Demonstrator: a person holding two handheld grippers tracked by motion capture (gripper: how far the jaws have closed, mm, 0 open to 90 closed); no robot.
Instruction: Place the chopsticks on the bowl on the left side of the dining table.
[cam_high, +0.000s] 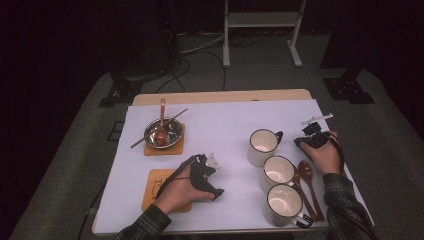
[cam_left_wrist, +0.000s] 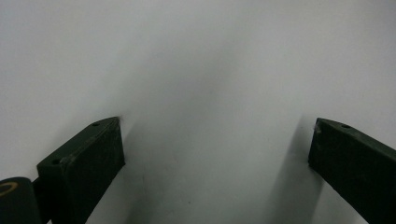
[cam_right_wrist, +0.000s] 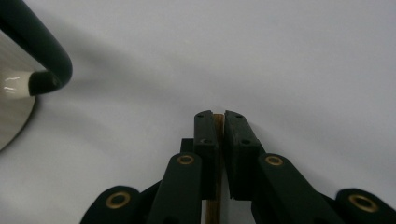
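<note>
1. Wooden stick (cam_right_wrist: 217, 140), thin and light brown, is clamped between the nearly closed jaws of the right gripper (cam_right_wrist: 219, 122); in the right gripper view it runs along the narrow slit between the two black pads, its end level with their tips and its lower part showing below them.
2. That right gripper (cam_high: 311, 139) sits at the right edge of the white table cover (cam_high: 220, 130), held in the person's right hand (cam_high: 326, 156), just beside the dark handle of the farthest mug (cam_high: 262, 146); the same handle (cam_right_wrist: 44, 60) curves in at the upper left of the right gripper view.
3. Left gripper (cam_left_wrist: 217, 149) has its jaws spread wide with nothing between them, only bare white cover beneath.
4. In the high view the left gripper (cam_high: 218, 193) lies low on the cover in the left hand (cam_high: 179, 192), beside an orange coaster (cam_high: 156, 182).
5. Two more mugs (cam_high: 278, 171) (cam_high: 283, 204) stand in a row toward the person, with two brown wooden spoons (cam_high: 308, 182) lying just right of them.
6. Well apart at the far left, a metal bowl (cam_high: 172, 134) rests on a second coaster, holding another spoon (cam_high: 161, 131); a long thin stick (cam_high: 150, 135) lies across its rim.
</note>
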